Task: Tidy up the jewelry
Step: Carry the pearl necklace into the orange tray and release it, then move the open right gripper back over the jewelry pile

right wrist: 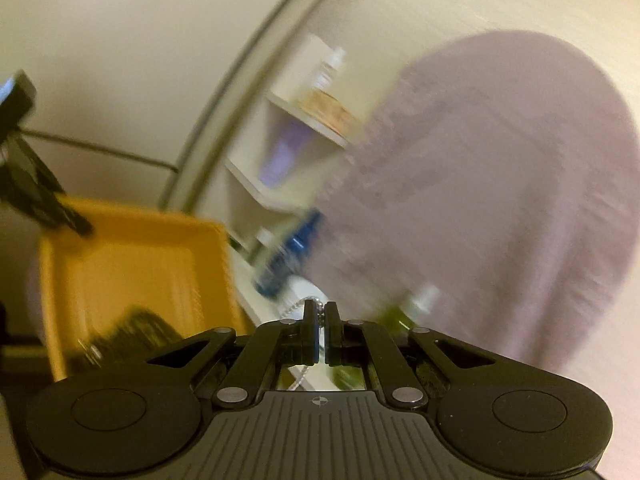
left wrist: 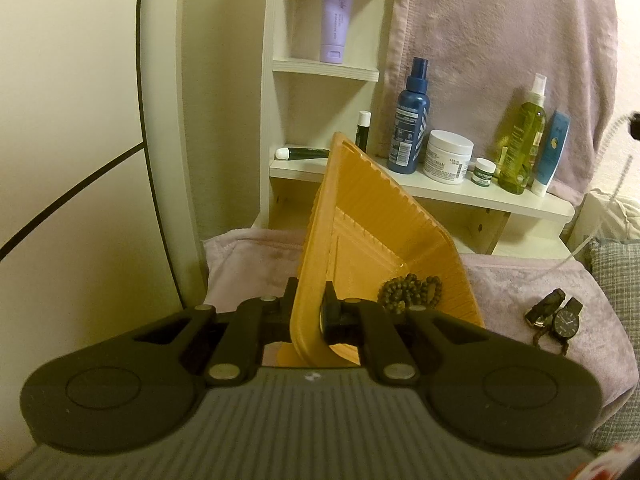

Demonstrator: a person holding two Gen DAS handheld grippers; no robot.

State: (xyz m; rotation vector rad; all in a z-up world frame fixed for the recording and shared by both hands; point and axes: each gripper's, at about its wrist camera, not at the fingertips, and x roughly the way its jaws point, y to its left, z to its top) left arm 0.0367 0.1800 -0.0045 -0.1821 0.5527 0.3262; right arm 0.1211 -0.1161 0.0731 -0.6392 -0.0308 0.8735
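My left gripper (left wrist: pixel 310 304) is shut on the near rim of an orange tray (left wrist: pixel 372 220) and holds it tilted above the pink cloth. A dark beaded bracelet (left wrist: pixel 412 290) lies in the tray's low corner. A black watch (left wrist: pixel 566 320) and a dark strap piece (left wrist: pixel 546 306) lie on the cloth to the right. My right gripper (right wrist: pixel 320 320) is shut on a thin silver bead chain (right wrist: pixel 298 304) that hangs from the fingertips. The right wrist view is blurred; the orange tray (right wrist: pixel 132 264) with the dark beads (right wrist: pixel 140 330) shows at its left, held by the left gripper (right wrist: pixel 44 200).
A white shelf unit (left wrist: pixel 440 190) stands behind with a blue spray bottle (left wrist: pixel 410 120), a white cream jar (left wrist: pixel 450 156), a green bottle (left wrist: pixel 522 148) and a lilac tube (left wrist: pixel 338 20). A pink towel (left wrist: pixel 500 40) hangs at the back right. A grey cushion (left wrist: pixel 616 272) is at the right.
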